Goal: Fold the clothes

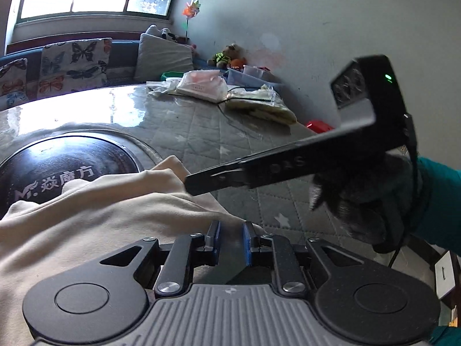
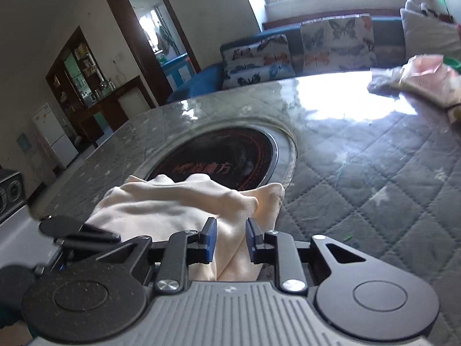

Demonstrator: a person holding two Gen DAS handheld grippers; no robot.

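Note:
A cream garment (image 1: 100, 216) (image 2: 173, 204) lies bunched on the grey quilted table cover (image 1: 230, 132) (image 2: 374, 173), partly over a round black cooktop (image 1: 72, 158) (image 2: 224, 150). My left gripper (image 1: 230, 230) (image 2: 115, 235) is at the garment's near edge. Its blue pads stand a narrow gap apart and taut folds run to their tips. My right gripper (image 2: 232, 230) (image 1: 190, 184) is shut on a gathered fold that fills the space between its pads. A gloved hand (image 1: 368, 201) with a teal sleeve (image 1: 440, 196) carries the right gripper.
At the table's far side lie a heap of bags and cloths (image 1: 201, 85) (image 2: 426, 77), a pale yellow folded item (image 1: 265, 106) and a red object (image 1: 318, 127). Butterfly cushions (image 1: 75, 60) (image 2: 337, 40) line a sofa behind. The wall stands close on the right.

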